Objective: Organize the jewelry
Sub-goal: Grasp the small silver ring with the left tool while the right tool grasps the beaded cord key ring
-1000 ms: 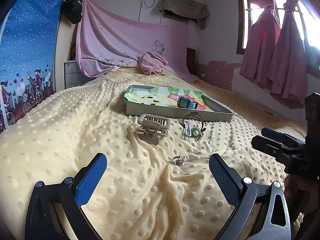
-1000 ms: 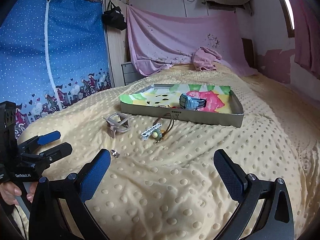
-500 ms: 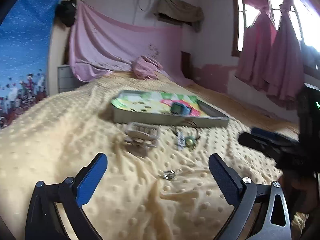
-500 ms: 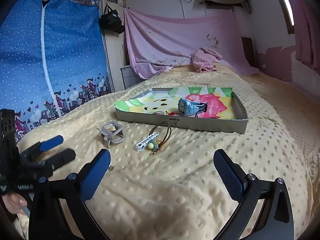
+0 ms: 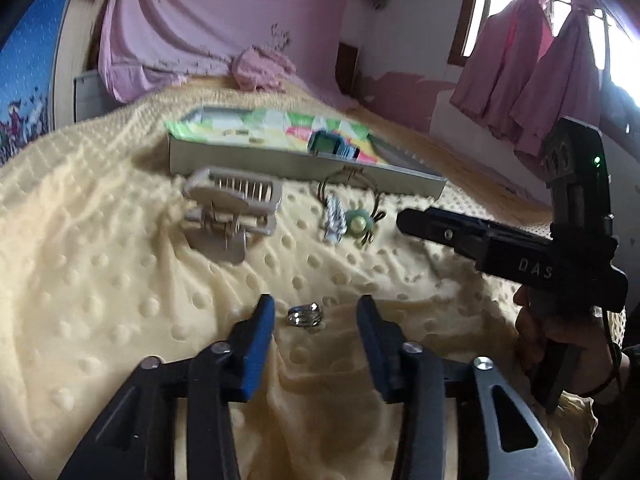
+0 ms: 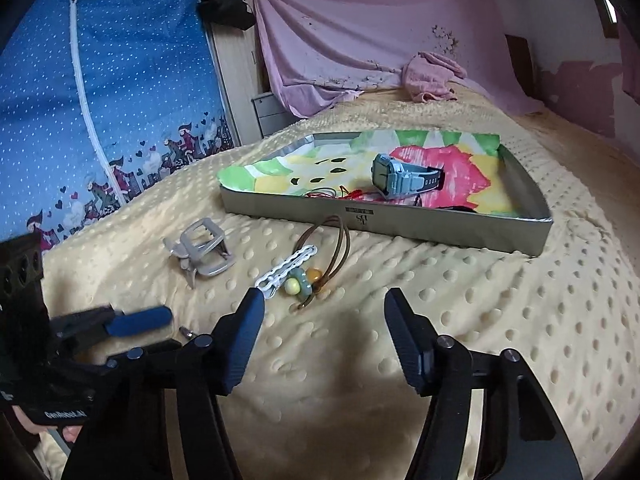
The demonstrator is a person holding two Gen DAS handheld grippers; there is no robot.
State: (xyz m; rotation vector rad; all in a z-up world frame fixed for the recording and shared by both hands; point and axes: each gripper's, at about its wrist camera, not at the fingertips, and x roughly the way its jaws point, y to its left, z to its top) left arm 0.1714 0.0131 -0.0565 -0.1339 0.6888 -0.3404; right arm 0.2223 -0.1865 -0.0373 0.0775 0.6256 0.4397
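Grey tray (image 6: 400, 222) with blue watch (image 6: 404, 178)

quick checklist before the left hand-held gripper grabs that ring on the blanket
1. Ring sits between the left hand-held gripper fingers, jaws just been closing: ok
2. Pads touching ring: not ok, gaps both sides
3. Blanket fold under ring may snag: cannot tell
4. Right hand-held gripper, also just closing, holds nothing and is apart from the ring: ok
5. Tray has bare room beside the watch: ok

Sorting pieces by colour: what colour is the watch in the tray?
Light blue watch; clearest in the right wrist view.
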